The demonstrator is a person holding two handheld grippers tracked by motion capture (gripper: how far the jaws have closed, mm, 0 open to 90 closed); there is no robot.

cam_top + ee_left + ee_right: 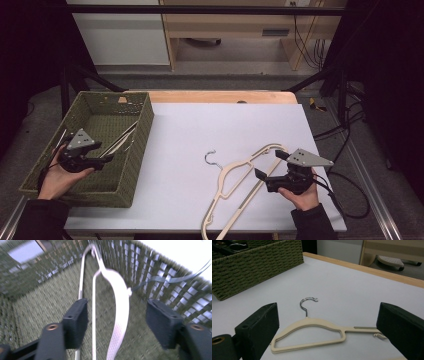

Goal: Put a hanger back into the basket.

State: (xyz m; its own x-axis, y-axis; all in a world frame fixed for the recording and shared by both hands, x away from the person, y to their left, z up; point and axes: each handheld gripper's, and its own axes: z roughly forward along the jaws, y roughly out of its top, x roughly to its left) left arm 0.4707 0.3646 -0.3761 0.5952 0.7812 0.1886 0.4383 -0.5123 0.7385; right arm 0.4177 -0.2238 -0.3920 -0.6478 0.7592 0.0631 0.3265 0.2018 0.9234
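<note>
High view, left gripper (106, 159): it hangs inside the woven green basket (142, 131) at the left of the table, jaws apart and pressing on nothing.
Left gripper view, between the jaws: a cream hanger (119, 312) passes through the gap, free of both pads (77, 320); its metal hook points to the far basket wall. It seems to lean on that wall, but the picture is blurred.
Hanger in basket, high view (121, 138): it lies slanted, from the basket floor up to the right rim.
Right gripper (268, 165): jaws wide apart, empty, held near the right edge of the white table top (210, 125).
Second hanger (312, 333): cream plastic, flat on the table, hook (307, 302) toward the far side; one shoulder end lies just beside the right jaw, and I cannot tell if it touches.
Done, by my judgement: one hanger is put in the basket and let go.
Left to do: the right gripper must close on the second hanger, carry it left and lay it in the basket.
</note>
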